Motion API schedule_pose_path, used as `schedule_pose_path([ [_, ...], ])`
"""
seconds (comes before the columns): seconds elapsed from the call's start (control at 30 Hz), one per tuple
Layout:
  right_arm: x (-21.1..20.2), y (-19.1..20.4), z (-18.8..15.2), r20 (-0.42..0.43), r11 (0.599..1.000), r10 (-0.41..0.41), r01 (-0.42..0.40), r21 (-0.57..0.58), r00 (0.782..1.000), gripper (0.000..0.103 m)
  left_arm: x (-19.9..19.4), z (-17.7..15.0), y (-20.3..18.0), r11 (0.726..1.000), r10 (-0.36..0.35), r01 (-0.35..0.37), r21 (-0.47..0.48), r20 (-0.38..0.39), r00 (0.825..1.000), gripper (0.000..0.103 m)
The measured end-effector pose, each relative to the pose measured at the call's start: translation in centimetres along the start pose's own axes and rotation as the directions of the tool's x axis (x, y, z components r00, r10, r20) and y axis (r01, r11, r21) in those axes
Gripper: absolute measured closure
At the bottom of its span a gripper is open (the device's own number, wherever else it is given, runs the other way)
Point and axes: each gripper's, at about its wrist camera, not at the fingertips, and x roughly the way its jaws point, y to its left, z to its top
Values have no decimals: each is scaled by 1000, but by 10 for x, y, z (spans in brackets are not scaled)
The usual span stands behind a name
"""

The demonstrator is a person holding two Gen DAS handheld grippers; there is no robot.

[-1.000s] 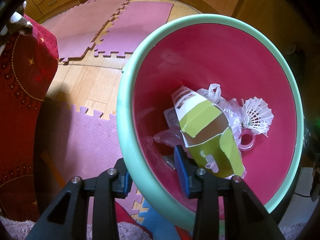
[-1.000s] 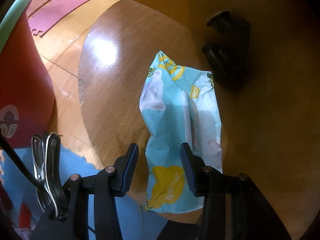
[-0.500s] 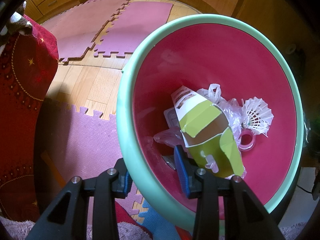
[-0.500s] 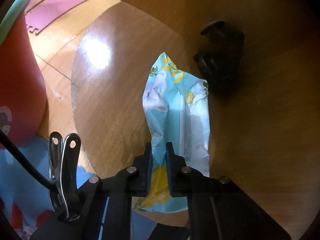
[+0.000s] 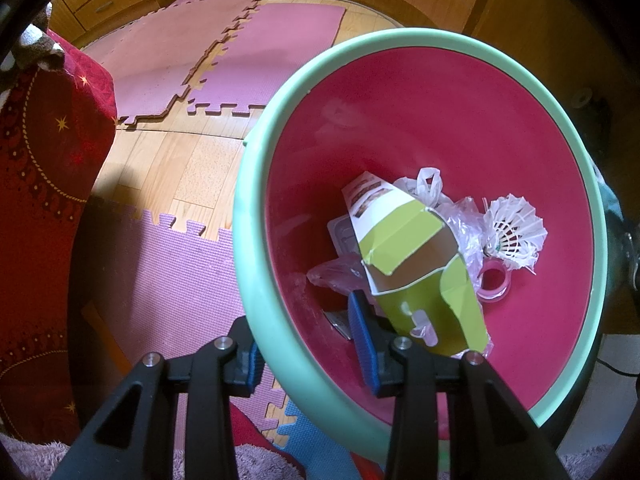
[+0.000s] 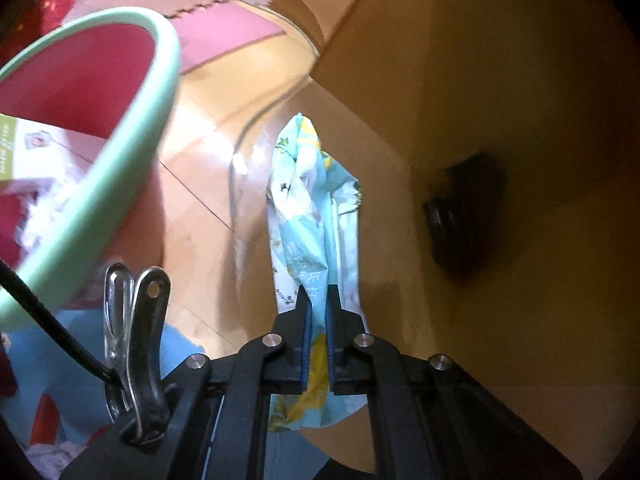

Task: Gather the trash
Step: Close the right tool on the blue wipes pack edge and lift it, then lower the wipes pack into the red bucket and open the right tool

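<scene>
My left gripper (image 5: 306, 336) is shut on the mint-green rim (image 5: 256, 280) of a red bin, one pad outside and one inside. Inside the bin lie a green and white carton (image 5: 416, 256), crumpled clear plastic (image 5: 460, 220), a white shuttlecock (image 5: 514, 232) and a pink tape ring (image 5: 494, 284). In the right wrist view my right gripper (image 6: 318, 300) is shut on a light blue wet-wipe packet (image 6: 308, 208), which hangs lifted off the round wooden tabletop (image 6: 256, 184). The bin's rim (image 6: 132, 160) stands close at the left of the packet.
Pink and purple foam mats (image 5: 248, 60) cover part of the wooden floor. A red patterned cloth (image 5: 44, 152) hangs at the left. A dark object (image 6: 460, 216) sits on the wood at the right of the packet. A metal clip (image 6: 136, 320) with a black cable is fixed beside my right gripper.
My right gripper closed on the wet-wipe packet and lifted it off the tabletop toward the bin, whose rim now shows much closer. The left gripper and the bin stayed still.
</scene>
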Motion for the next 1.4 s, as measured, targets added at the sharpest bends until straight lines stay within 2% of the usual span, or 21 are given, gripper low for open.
schedule_pose_path([
  [0.33,-39,11,20,88,999,21,-18,-44,996,97,0,0,0,1000,1,-1,-1,0,1000,63],
  [0.8,-93,15,39,198,995,46,-27,-98,979,97,0,0,0,1000,0,0,0,0,1000,63],
  [1.13,-138,30,57,266,983,115,-71,-170,957,97,0,0,0,1000,-2,2,-1,0,1000,63],
  [1.4,-160,50,64,268,958,227,-164,-237,936,97,1,1,0,1000,-3,3,-1,0,1000,63],
])
